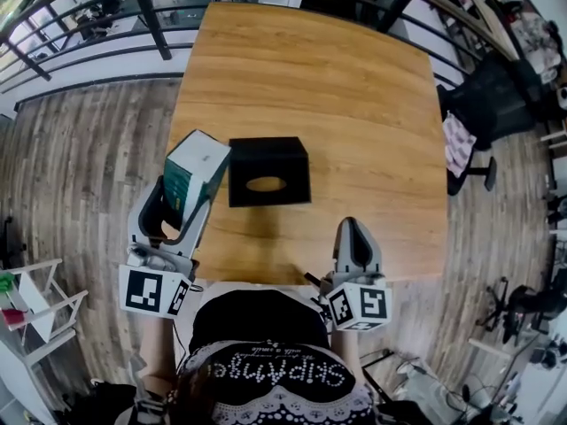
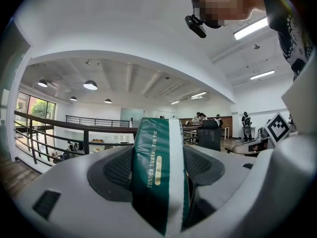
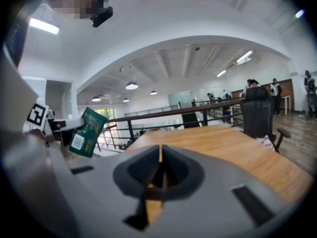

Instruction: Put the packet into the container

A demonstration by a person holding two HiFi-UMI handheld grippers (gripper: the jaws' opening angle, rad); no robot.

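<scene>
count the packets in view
1. The green packet is clamped in the left gripper, held up just left of the black container. None lies on the table; another could be hidden inside the container.

packet: I read "TENDER DREAMS FOR YOU" down its green side.
white sticker on the packet: too small for me to read.
shirt: sparkly upside-down letters, I can't make them out.
</scene>
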